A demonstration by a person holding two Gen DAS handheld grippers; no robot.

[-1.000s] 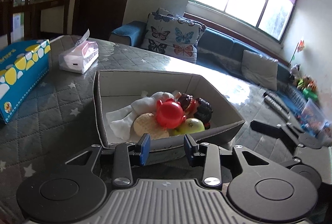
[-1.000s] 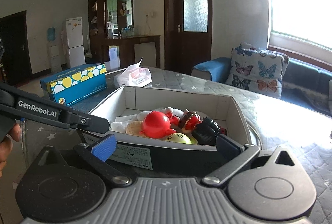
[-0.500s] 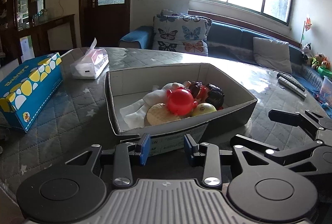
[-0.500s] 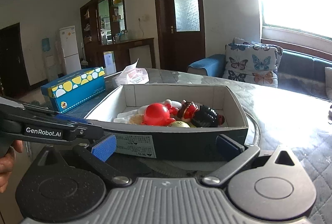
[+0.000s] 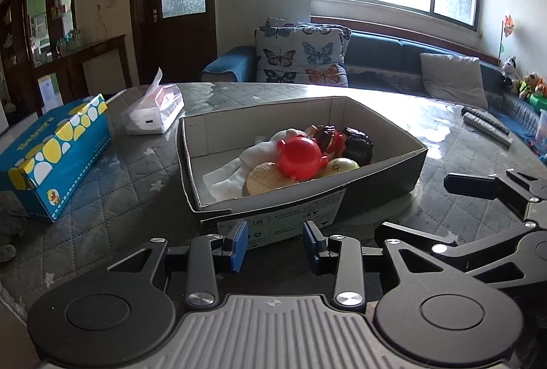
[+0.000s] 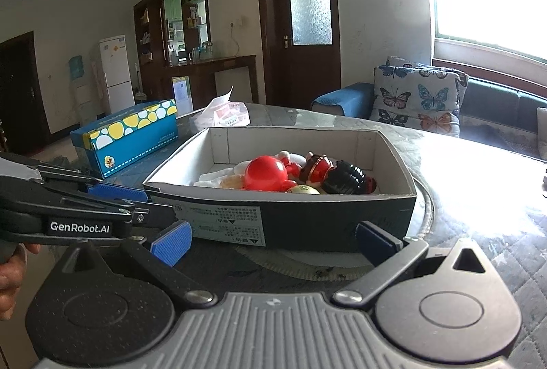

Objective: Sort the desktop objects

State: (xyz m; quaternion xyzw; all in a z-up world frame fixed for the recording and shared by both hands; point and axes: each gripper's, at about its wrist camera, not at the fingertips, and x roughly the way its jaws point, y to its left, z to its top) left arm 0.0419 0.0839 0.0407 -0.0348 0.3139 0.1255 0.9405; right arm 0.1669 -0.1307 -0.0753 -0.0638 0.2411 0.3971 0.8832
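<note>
A dark cardboard box (image 5: 386,184) with a white inside stands on the quilted table; it also shows in the right wrist view (image 6: 307,215). In it lie a red round toy (image 5: 299,157), a yellow ball (image 5: 342,166), a tan round piece (image 5: 265,179), dark toys (image 5: 357,143) and white cloth (image 5: 236,174). My left gripper (image 5: 275,244) is open and empty, just in front of the box's near wall. My right gripper (image 6: 273,242) is wide open and empty, in front of the box. The left gripper (image 6: 116,194) shows at the left of the right wrist view.
A blue dotted box (image 5: 54,157) and a tissue pack (image 5: 154,112) lie on the table to the left. Remote controls (image 5: 485,126) lie at the far right. A sofa with a butterfly cushion (image 5: 301,57) stands behind the table.
Both grippers have drawn back from the box, which now looks farther away. The left view has levelled out. Both grippers stay open and empty.
</note>
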